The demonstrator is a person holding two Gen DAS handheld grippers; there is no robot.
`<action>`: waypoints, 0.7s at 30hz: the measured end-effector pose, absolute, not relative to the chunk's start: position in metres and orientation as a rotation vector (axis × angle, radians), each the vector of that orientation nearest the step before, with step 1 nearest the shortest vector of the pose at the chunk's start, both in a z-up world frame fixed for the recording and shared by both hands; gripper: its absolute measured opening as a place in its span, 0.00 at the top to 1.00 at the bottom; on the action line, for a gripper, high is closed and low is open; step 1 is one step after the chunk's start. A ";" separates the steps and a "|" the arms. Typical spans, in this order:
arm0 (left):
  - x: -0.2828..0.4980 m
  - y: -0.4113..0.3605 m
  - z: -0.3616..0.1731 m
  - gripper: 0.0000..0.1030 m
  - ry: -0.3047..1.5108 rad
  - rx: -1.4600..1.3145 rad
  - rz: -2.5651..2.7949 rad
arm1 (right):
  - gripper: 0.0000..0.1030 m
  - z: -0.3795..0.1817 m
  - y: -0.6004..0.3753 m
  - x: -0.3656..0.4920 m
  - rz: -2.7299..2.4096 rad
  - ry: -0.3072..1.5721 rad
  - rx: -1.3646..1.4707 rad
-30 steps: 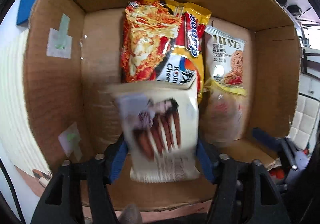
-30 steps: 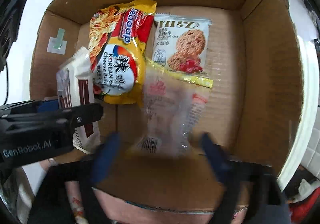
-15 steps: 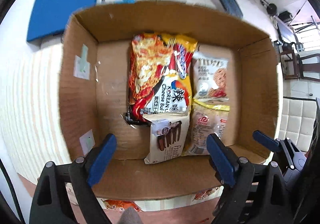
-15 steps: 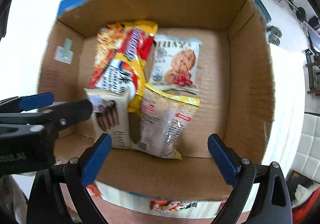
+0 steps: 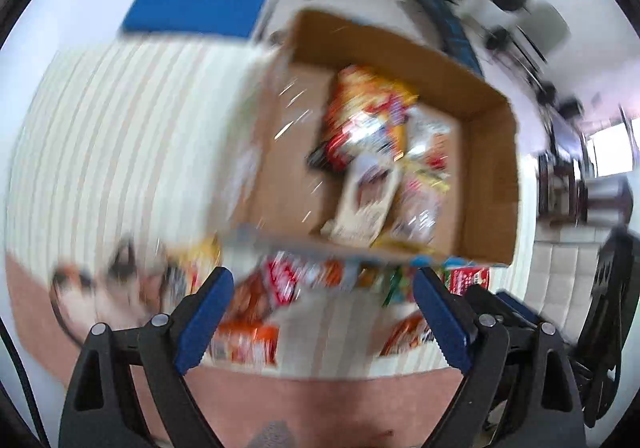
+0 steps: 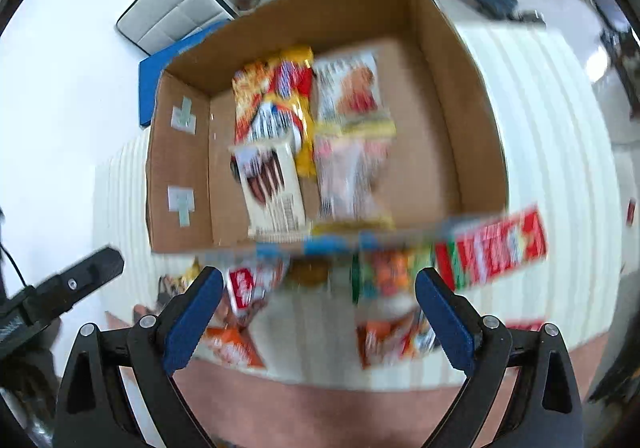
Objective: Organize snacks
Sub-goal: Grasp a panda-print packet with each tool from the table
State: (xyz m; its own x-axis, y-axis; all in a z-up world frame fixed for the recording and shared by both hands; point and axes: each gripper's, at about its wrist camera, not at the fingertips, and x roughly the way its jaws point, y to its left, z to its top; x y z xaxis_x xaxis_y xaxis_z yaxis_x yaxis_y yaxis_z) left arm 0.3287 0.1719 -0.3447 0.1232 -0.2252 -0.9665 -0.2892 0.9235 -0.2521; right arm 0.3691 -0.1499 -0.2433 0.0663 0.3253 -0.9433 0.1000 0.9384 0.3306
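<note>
A brown cardboard box (image 6: 448,120) stands on the white striped cloth; it also shows in the left wrist view (image 5: 492,176). Inside lie a yellow-red noodle packet (image 6: 276,104), a white chocolate-stick packet (image 6: 270,188), a cookie packet (image 6: 352,88) and a clear-yellow packet (image 6: 352,176). More snack packets lie in front of the box, among them a red box (image 6: 496,248) and orange packets (image 6: 232,344). My left gripper (image 5: 324,320) is open and empty, pulled back over the loose packets. My right gripper (image 6: 316,312) is open and empty, likewise in front of the box. Both views are blurred.
The table's brown edge (image 6: 320,408) runs along the bottom. A blue pad (image 5: 200,4) lies beyond the table at the far left. The left gripper's body (image 6: 60,292) shows at the left of the right wrist view. Chairs and equipment stand on the floor behind.
Both grippers let go of their packets in the box, opened, and have pulled back and up, so the box looks smaller and the loose snacks in front have come into view.
</note>
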 end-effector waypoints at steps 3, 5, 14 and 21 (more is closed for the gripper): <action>0.291 0.199 -0.378 0.11 1.532 -0.608 0.125 | 0.04 -0.255 -0.160 0.342 0.160 1.549 0.419; 0.263 0.215 -0.408 0.11 1.598 -0.749 0.169 | 0.04 -0.270 -0.166 0.325 0.141 1.590 0.469; 0.200 0.247 -0.500 0.12 1.647 -1.237 0.317 | 0.04 -0.324 -0.173 0.286 0.043 1.674 0.501; 0.183 0.252 -0.536 0.13 1.590 -1.505 0.398 | 0.04 -0.350 -0.191 0.278 -0.038 1.692 0.654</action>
State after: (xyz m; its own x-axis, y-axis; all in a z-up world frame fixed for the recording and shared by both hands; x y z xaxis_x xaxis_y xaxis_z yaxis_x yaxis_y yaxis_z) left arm 0.1828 0.2519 -0.5357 0.1270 -0.6355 -0.7616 -0.9194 0.2129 -0.3309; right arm 0.2784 -0.1906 -0.3498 -0.0795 0.3972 -0.9143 0.4377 0.8380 0.3260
